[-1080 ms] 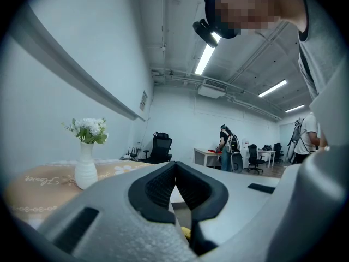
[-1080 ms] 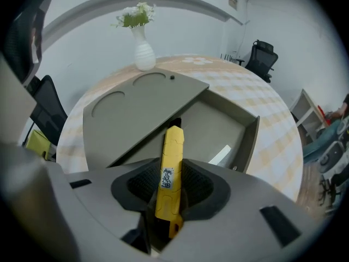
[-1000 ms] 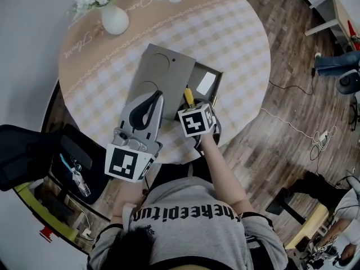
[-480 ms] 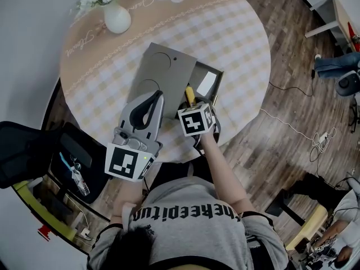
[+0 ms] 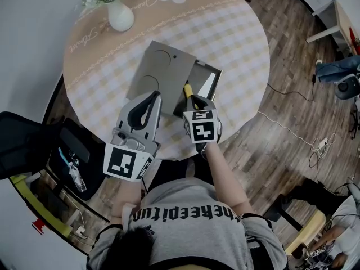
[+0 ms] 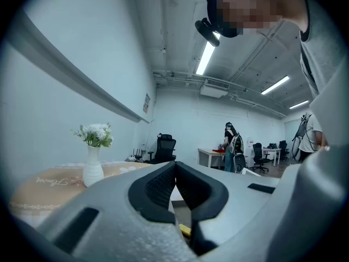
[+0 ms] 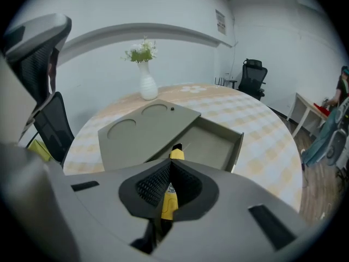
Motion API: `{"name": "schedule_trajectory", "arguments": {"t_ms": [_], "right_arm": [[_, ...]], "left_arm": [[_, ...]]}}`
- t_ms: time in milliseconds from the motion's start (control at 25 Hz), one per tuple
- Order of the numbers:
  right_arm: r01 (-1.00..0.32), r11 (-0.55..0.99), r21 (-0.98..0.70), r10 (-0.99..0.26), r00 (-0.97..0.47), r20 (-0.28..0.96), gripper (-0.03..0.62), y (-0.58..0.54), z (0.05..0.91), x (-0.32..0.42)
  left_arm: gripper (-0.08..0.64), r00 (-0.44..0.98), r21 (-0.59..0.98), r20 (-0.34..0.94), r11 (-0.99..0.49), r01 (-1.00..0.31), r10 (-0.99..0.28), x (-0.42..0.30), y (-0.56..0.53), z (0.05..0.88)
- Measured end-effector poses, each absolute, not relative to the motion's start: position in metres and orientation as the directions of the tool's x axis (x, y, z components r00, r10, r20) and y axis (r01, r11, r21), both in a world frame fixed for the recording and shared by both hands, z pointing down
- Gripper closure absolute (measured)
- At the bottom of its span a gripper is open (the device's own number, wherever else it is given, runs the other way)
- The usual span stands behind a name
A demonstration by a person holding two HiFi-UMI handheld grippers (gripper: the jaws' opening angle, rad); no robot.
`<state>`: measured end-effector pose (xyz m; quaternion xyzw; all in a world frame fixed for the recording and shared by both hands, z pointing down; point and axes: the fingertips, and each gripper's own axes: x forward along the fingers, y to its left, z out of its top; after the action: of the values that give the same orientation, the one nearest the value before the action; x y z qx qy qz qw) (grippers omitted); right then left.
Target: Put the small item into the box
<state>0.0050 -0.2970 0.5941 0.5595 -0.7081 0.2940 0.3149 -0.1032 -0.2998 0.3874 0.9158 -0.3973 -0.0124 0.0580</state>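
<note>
Right hand-held gripper [image 7: 172, 164] is clamped on the small yellow elongated item [image 7: 169, 198], its long axis along the jaws; the flat grey box [image 7: 215, 141] lies open directly ahead, path unobstructed; left hand-held gripper [image 6: 175, 167] is closed and empty, by the grey lid [image 7: 144, 127]; white flower vase [image 7: 146, 86] stands well apart on the tabletop [image 7: 262, 124]

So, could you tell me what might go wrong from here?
The right gripper holds the slim yellow item by a narrow pinch, so it might pivot or slip. The lid covers most of the box, leaving a small opening; the item could catch on the lid's edge.
</note>
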Motion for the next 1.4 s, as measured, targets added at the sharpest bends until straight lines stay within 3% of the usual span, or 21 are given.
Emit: {"name": "schedule_trajectory", "arguments": {"t_ms": [520,880,1400], "right_arm": [[-0.846,0.319,-0.427,-0.691,-0.516,0.506,0.586,-0.269,0.52,0.01],[-0.813,0.49,-0.315,-0.739,-0.578,0.345,0.586,-0.234,0.453,0.03],[-0.75,0.614,-0.246,-0.727,-0.659,0.195,0.586,-0.18,0.375,0.057]], "left_arm": [[0.543,0.606,0.068,0.012,-0.604,-0.794,-0.795,-0.083,-0.248,0.365],[0.543,0.556,0.047,-0.006,-0.555,-0.83,-0.831,-0.06,-0.204,0.345],[0.543,0.481,0.004,-0.027,-0.482,-0.876,-0.876,-0.033,-0.143,0.321]]}}
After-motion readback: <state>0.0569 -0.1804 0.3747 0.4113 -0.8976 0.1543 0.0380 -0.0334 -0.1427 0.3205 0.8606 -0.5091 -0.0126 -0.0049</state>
